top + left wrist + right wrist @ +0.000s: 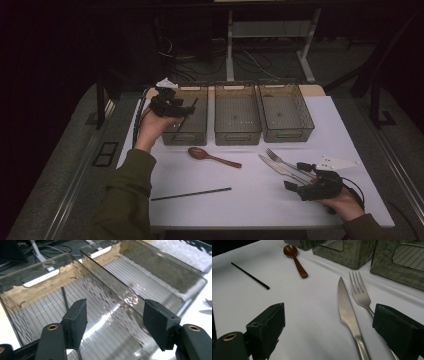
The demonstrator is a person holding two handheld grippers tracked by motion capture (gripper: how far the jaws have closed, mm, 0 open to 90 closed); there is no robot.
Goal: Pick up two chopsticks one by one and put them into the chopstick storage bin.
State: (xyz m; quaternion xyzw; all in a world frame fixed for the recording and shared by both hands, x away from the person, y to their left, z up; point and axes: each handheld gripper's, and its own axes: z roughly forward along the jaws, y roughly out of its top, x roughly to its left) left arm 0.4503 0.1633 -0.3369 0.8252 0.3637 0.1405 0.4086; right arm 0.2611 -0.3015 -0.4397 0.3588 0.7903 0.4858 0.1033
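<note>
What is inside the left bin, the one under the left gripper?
Inside the left bin one thin black stick lies on the ribbed floor. The left gripper hangs open above it, and its jaws cover the stick's near end and part of the floor.

This looks like a lab or test room set up for recording, not a home. A plain white-topped table (250,200) stands on grey floor in a dim space, and behind it loose cables (200,62) sprawl around the white metal legs of a stand (231,45). The three identical smoky plastic bins (237,117) are lined up in a neat row along the far edge (more like a staged trial than a kitchen).
</note>
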